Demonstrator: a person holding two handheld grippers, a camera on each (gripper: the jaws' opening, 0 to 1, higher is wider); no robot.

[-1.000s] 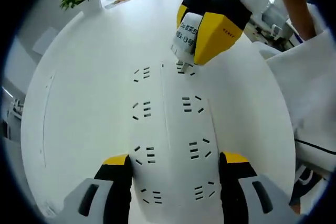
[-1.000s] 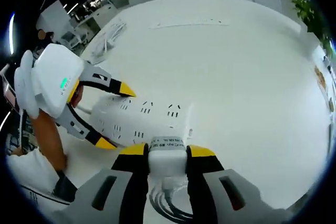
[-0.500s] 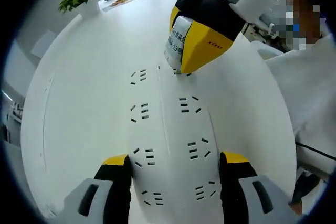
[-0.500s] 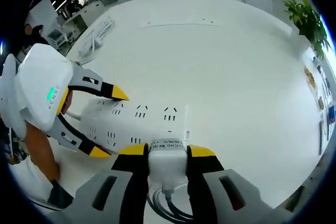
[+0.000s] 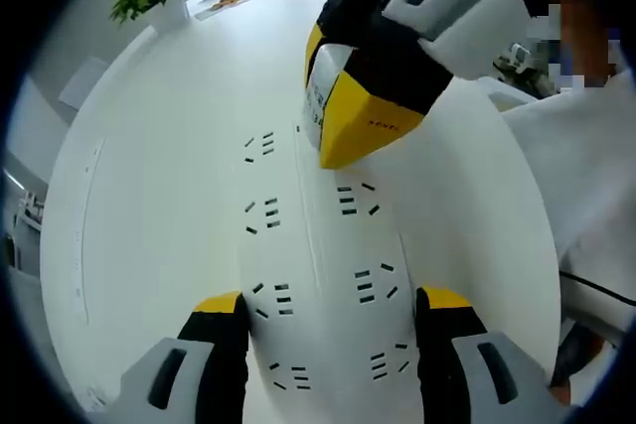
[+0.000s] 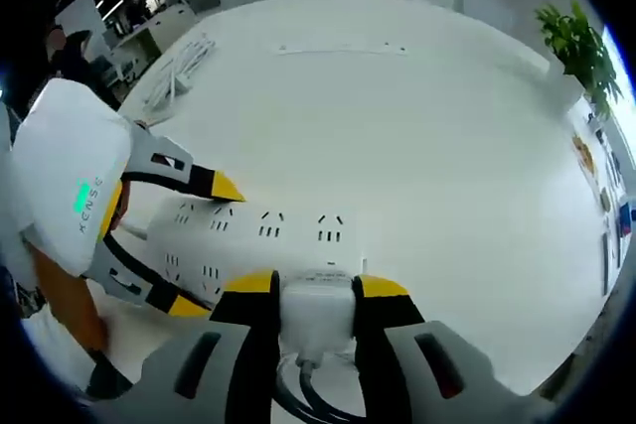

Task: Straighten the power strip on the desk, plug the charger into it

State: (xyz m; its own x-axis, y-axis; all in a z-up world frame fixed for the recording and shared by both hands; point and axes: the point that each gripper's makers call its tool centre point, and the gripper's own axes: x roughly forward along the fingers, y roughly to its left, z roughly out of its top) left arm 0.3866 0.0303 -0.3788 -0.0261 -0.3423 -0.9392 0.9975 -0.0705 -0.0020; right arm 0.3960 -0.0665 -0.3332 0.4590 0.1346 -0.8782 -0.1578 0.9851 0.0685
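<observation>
Fingers of the right gripper [image 6: 303,287] clamp the white boxy charger [image 6: 316,307] over the long white power strip [image 5: 323,275], steadied between the left gripper [image 5: 331,303] fingers mid-desk, plugging seemingly unfinished.

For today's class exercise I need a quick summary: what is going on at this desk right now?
A person works two handheld grippers over a white desk. The left gripper straddles one end of the white power strip, jaws on either side. The right gripper is shut on the white charger, holding it right at the strip's far-end sockets; whether it is seated cannot be told.
</observation>
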